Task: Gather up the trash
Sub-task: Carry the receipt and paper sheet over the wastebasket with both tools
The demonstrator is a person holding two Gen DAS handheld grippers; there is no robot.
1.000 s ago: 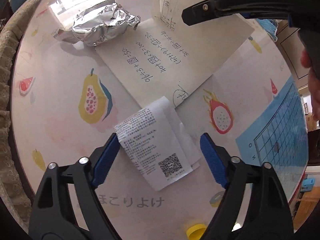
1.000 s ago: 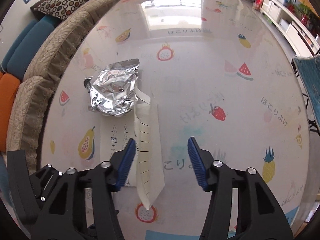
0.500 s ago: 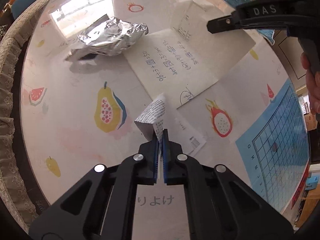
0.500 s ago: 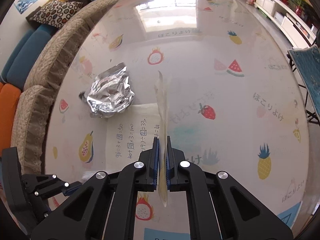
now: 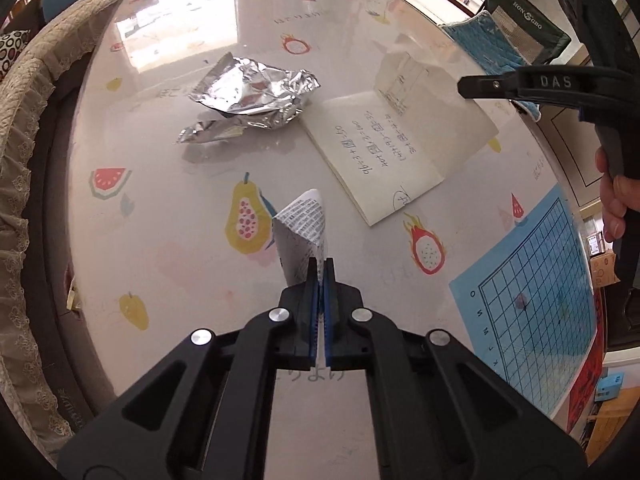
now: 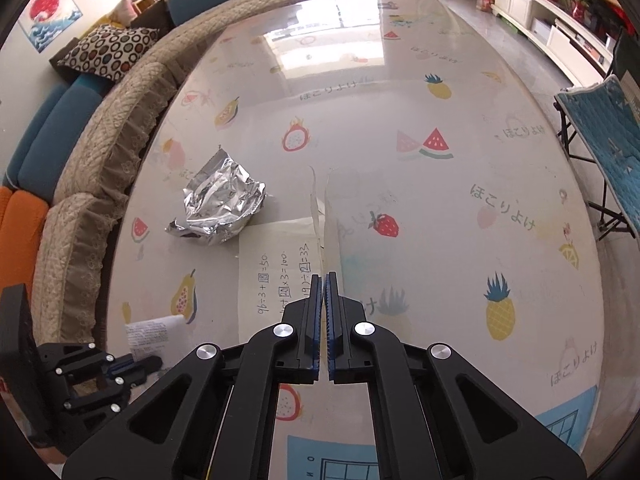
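Note:
My left gripper (image 5: 322, 264) is shut on a printed receipt (image 5: 300, 228), which hangs folded above the fruit-print table (image 5: 168, 208). In the right wrist view the same receipt (image 6: 150, 330) and left gripper (image 6: 148, 362) show at lower left. My right gripper (image 6: 324, 278) has its jaws closing tight on the raised flap (image 6: 318, 208) of a cream handwritten sheet (image 6: 276, 264), seen edge-on. That sheet (image 5: 396, 152) lies flat apart from its upright flap (image 5: 400, 80). A crumpled foil wrapper (image 5: 256, 96) rests beside the sheet's far corner, also visible as foil (image 6: 220, 208).
A blue grid sheet (image 5: 532, 288) lies at the table's near right edge. A beige-covered sofa (image 6: 100, 168) curves along the left side. A blue folding chair (image 6: 600, 140) stands off the right edge. A person's hand (image 5: 612, 196) holds the right gripper's handle.
Both grippers went from open to shut. The left one took the receipt and raised it off the table. The right one pinched the sheet's flap and pulled it upright.

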